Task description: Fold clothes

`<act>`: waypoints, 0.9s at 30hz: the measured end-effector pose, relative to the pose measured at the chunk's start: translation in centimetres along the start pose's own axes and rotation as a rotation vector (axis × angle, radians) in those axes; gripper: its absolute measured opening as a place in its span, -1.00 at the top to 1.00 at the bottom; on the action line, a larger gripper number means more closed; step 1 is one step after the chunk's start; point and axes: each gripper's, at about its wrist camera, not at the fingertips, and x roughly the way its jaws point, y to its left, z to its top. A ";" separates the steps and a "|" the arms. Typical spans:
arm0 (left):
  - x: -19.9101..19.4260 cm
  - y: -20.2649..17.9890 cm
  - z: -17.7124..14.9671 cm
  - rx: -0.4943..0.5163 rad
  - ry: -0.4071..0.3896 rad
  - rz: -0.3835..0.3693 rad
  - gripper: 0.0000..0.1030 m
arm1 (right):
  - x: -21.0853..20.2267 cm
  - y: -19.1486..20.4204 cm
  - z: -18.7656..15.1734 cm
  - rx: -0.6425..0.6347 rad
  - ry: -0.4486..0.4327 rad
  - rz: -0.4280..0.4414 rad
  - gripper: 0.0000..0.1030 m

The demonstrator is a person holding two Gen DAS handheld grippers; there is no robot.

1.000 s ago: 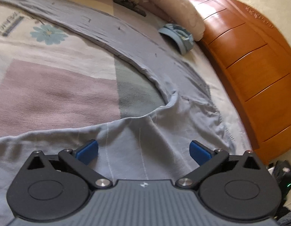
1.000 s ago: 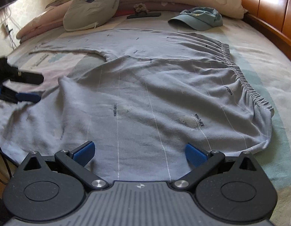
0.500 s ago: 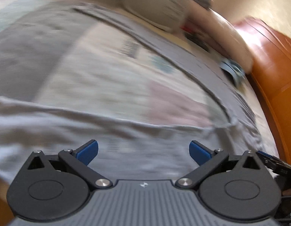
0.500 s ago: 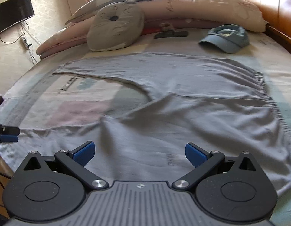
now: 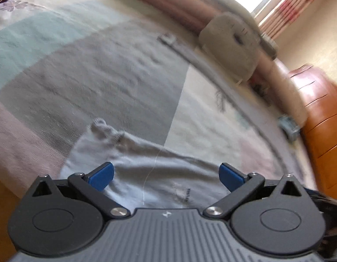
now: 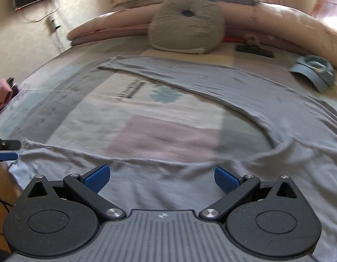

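Grey-blue trousers lie spread flat on the bed, one leg reaching toward the pillows, the other leg running along the near edge. In the left wrist view the near leg's cuff end lies just ahead of my left gripper, which is open above the cloth with nothing between its blue pads. My right gripper is open too, hovering over the near leg. The left gripper's fingertips show at the far left of the right wrist view, beside the cuff.
A patchwork bedcover lies under the trousers. A grey cushion, long pink pillows, a blue cap and a dark clip sit at the far side. An orange wooden headboard bounds the right.
Both grippers swept left along the near trouser leg toward its cuff, staying open. The near leg now lies stretched out straighter along the bed edge.
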 end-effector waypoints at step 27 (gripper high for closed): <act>1.3 5.4 -4.6 -0.417 -0.115 -0.261 -0.98 | 2.9 4.9 2.4 -0.138 0.063 0.064 -1.00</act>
